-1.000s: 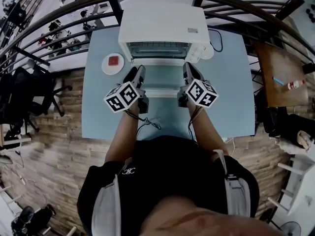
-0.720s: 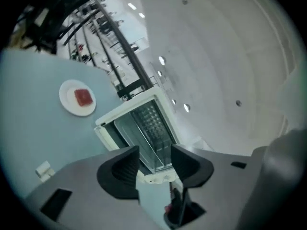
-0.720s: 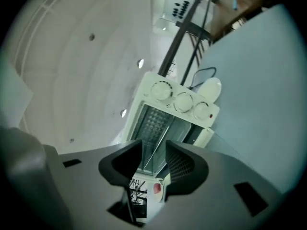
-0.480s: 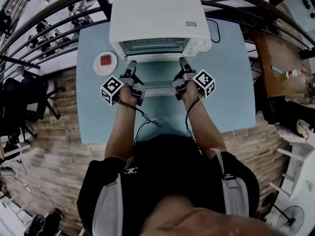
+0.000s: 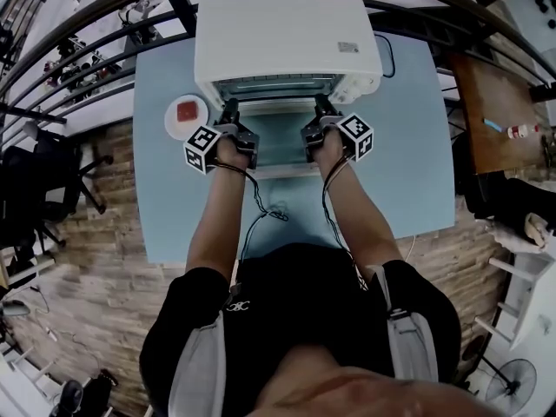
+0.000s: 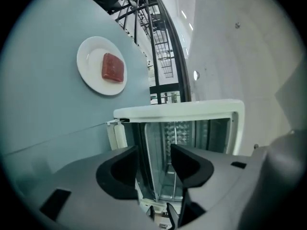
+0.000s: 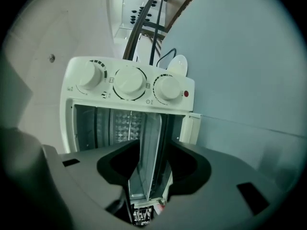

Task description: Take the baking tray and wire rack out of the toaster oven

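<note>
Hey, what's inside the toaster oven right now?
Inside the open toaster oven, a metal baking tray sits across the cavity, with the embossed back wall behind it. Whether the wire rack lies beneath cannot be told; the tray covers that.

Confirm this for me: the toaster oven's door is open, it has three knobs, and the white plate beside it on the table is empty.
Not right. The white plate is not empty: a red slab lies on it, as the left gripper view shows. The rest stands: the toaster oven has its door open, and it has three knobs.
</note>
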